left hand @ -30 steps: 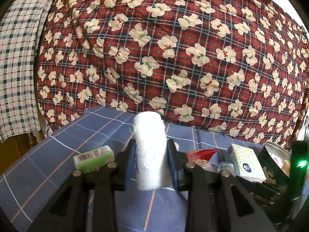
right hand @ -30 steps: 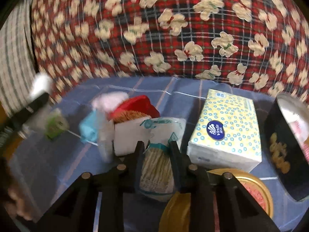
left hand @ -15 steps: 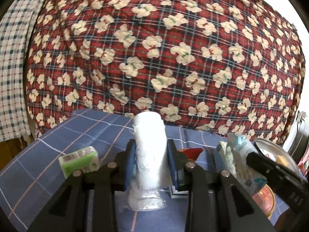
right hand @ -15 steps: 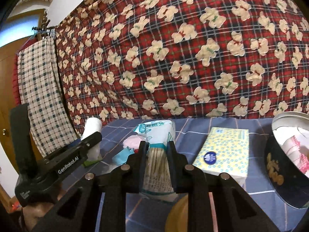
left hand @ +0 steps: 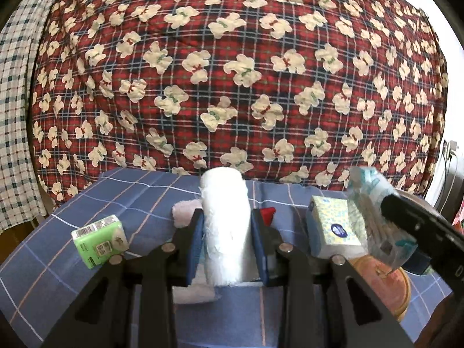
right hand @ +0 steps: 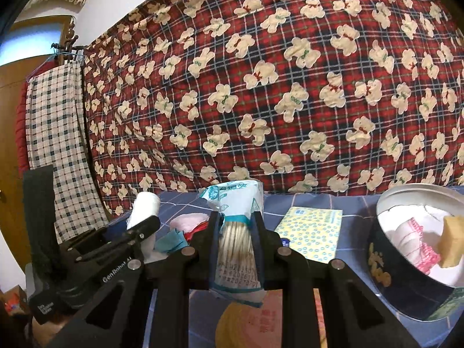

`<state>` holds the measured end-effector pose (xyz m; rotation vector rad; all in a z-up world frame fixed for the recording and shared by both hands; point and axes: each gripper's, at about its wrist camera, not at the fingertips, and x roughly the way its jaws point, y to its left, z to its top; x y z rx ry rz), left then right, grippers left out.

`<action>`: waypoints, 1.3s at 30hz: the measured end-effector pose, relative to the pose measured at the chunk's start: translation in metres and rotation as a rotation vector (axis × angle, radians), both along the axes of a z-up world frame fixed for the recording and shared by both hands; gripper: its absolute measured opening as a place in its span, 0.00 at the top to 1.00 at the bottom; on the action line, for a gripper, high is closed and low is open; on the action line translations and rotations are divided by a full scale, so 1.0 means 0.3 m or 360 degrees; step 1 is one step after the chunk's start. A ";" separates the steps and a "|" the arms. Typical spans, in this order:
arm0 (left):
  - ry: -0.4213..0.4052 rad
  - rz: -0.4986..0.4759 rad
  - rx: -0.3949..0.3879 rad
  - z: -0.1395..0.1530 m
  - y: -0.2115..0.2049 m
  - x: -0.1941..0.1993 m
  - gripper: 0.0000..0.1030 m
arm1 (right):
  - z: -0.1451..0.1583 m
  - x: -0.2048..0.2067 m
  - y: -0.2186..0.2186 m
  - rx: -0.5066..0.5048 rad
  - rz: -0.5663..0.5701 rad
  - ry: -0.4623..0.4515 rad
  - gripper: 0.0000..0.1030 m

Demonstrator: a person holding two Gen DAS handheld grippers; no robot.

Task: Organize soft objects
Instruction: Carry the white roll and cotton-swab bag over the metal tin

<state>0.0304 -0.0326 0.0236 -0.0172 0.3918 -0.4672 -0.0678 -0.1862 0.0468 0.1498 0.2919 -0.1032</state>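
Left wrist view: the left hand-held gripper (left hand: 226, 249) is clamped on an upright white roll (left hand: 224, 226) of soft, fuzzy material, both pads pressed into its sides. A second ago the roll stood over bare blue checked cloth; now it hangs above a folded white towel (left hand: 194, 291) on the table (left hand: 43, 264), with a pink cloth (left hand: 184, 213) just behind it. The green tissue pack (left hand: 100, 240) lies to the left, apart from the pile. The yellow tissue box (left hand: 333, 226) sits to the right, and the right hand-held gripper (left hand: 406, 232) has come into the picture from that side, carrying a bag of cotton swabs (left hand: 374, 223) that was not in this view a second ago.

Right wrist view: the right hand-held gripper (right hand: 236, 243) is closed on the bag of cotton swabs (right hand: 236, 240), which was still down among the other things a second ago and is now lifted clear of the table. The round tin (right hand: 385, 269) stands open to the right, already holding a pink-edged cloth (right hand: 414, 249) and a yellow sponge (right hand: 451, 243). Its lid (right hand: 243, 327) lies below the bag. The left hand-held gripper (right hand: 142, 220) shows at the left with the white roll.

Both items are now in the air, so the sorting looks mid-way, with the tin the likely place for the bag.
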 end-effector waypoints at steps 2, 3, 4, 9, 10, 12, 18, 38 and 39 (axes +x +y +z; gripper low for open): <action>-0.0003 0.0001 0.0005 0.002 -0.016 -0.014 0.70 | 0.002 -0.015 -0.007 -0.0021 -0.0014 -0.0010 0.78; -0.0001 0.0002 0.0005 0.002 -0.025 -0.021 0.70 | 0.003 -0.023 -0.015 -0.0028 -0.0024 -0.0014 0.78; 0.0009 -0.0003 0.0004 0.000 -0.039 -0.028 0.70 | 0.002 -0.029 -0.023 -0.0027 -0.0029 -0.0014 0.78; 0.0009 -0.0062 0.0018 0.001 -0.110 -0.071 0.70 | 0.007 -0.068 -0.071 -0.0022 -0.0070 -0.0030 0.78; 0.0004 -0.0075 0.0022 0.002 -0.124 -0.080 0.70 | 0.008 -0.078 -0.082 -0.0019 -0.0080 -0.0036 0.78; -0.0002 -0.0091 0.0026 0.005 -0.145 -0.094 0.70 | 0.011 -0.095 -0.107 -0.0017 -0.0101 -0.0045 0.78; -0.0006 -0.0122 0.0031 0.016 -0.202 -0.126 0.70 | 0.020 -0.135 -0.162 -0.0012 -0.0141 -0.0073 0.78; -0.0040 -0.0243 0.0002 0.067 -0.378 -0.229 0.70 | 0.053 -0.255 -0.340 -0.0034 -0.0287 -0.0165 0.78; -0.0043 -0.0249 0.0004 0.069 -0.388 -0.234 0.70 | 0.054 -0.262 -0.354 -0.0031 -0.0298 -0.0169 0.78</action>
